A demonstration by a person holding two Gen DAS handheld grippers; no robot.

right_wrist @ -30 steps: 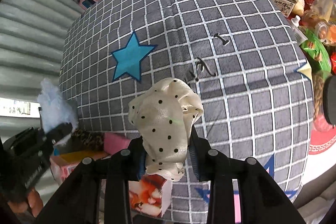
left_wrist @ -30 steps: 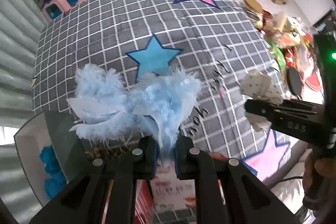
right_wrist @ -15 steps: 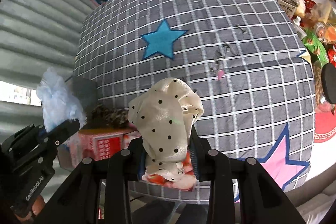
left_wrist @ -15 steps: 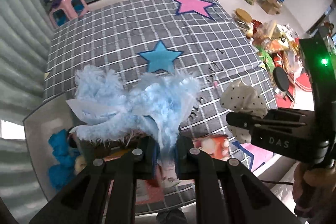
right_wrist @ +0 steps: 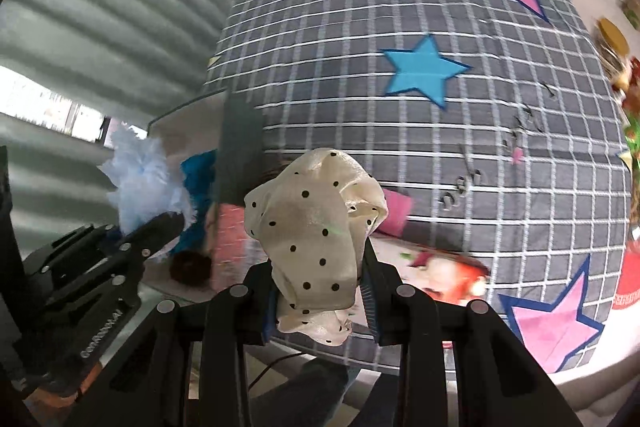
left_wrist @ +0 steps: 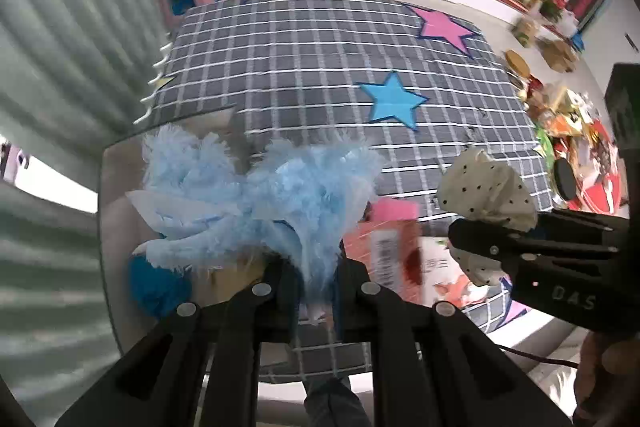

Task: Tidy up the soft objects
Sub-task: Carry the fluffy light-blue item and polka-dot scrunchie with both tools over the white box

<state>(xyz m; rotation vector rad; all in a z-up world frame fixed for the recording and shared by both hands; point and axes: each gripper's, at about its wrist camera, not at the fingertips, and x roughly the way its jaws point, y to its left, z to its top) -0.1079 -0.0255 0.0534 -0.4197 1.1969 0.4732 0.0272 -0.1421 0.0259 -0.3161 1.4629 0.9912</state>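
Pale-blue fluffy feathery soft piece [left_wrist: 256,203] is clamped in the left gripper [left_wrist: 316,279], jaws fully together on a thin tuft, over the translucent grey storage bin [left_wrist: 108,195]. Cream polka-dot satin cloth [right_wrist: 320,227] is pinched in the right gripper [right_wrist: 322,301], just right of that bin, above the grey checked star-print bedspread [right_wrist: 400,127]. Judgement: both pieces are light and limp; the satin looks slippery, so hold it at the bunched middle. The fluff compresses; grip it near its core.

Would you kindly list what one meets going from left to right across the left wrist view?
Dark blue fluffy thing → light blue fluffy scrunchie → pink box → cream polka-dot scrunchie → right hand-held gripper.
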